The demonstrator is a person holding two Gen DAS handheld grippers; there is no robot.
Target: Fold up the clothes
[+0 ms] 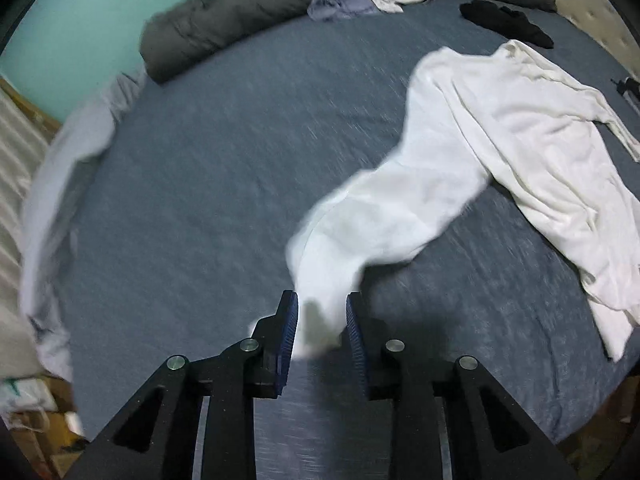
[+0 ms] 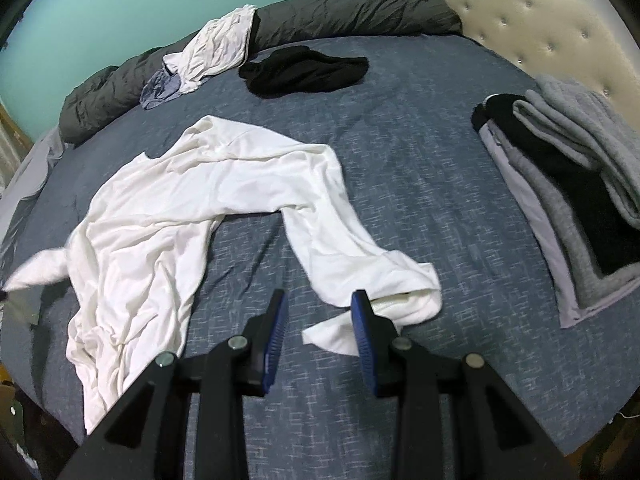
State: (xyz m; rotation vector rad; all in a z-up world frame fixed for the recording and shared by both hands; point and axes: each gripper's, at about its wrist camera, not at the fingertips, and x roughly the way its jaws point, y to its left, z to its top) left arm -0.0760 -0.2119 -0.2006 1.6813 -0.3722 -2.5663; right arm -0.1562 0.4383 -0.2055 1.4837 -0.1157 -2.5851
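A white long-sleeved shirt (image 2: 208, 176) lies rumpled on the blue bed sheet (image 2: 420, 152). In the left wrist view its body (image 1: 520, 128) is at the right, and one sleeve (image 1: 384, 216) stretches toward me, raised off the sheet with a shadow under it. My left gripper (image 1: 322, 320) is shut on that sleeve's end, and the picture is blurred by motion. The other sleeve (image 2: 352, 256) bends down to a folded-over cuff (image 2: 412, 300). My right gripper (image 2: 319, 320) stands open just above the sheet, with its right finger against that cuff.
A stack of folded grey and black clothes (image 2: 568, 184) sits at the right by the tufted headboard (image 2: 520, 12). A black garment (image 2: 304, 70), a crumpled white one (image 2: 216, 52) and a bluish one (image 2: 160, 88) lie by the dark grey rolled duvet (image 2: 340, 12).
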